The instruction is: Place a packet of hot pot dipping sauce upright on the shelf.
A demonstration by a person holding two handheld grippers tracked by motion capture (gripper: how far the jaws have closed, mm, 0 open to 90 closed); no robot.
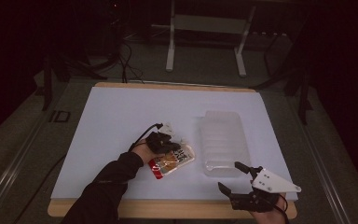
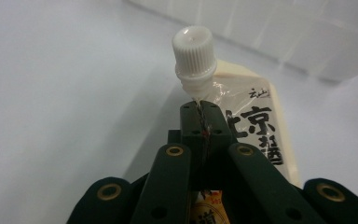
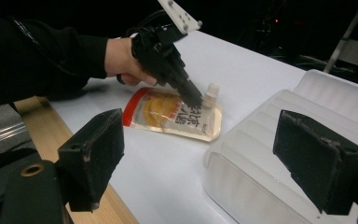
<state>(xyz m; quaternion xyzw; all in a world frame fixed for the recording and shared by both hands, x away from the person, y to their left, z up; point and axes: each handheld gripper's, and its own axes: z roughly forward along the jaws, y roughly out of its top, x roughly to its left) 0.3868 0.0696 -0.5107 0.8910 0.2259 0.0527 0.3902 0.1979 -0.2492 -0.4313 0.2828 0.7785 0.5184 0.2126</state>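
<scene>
reaching forward, left hand-held gripper [image 1: 175, 143] pinches the pouch [image 1: 171, 161]; right hand-held gripper [image 1: 233, 176] gapes.

Colours on the white table [image 1: 121, 116]
Cream pouch [image 3: 177, 116] with red edge, black characters, white cap [image 2: 194, 49]; translucent white tray [image 1: 223, 135].

A glossy plastic pouch [image 3: 172, 114] with a ribbed white plastic cap [image 2: 194, 50] lies on a smooth, matt white table surface [image 1: 121, 116] edged in pale wood. Beside it sits a translucent, frosted plastic tray [image 1: 223, 140] with a ridged base.
</scene>
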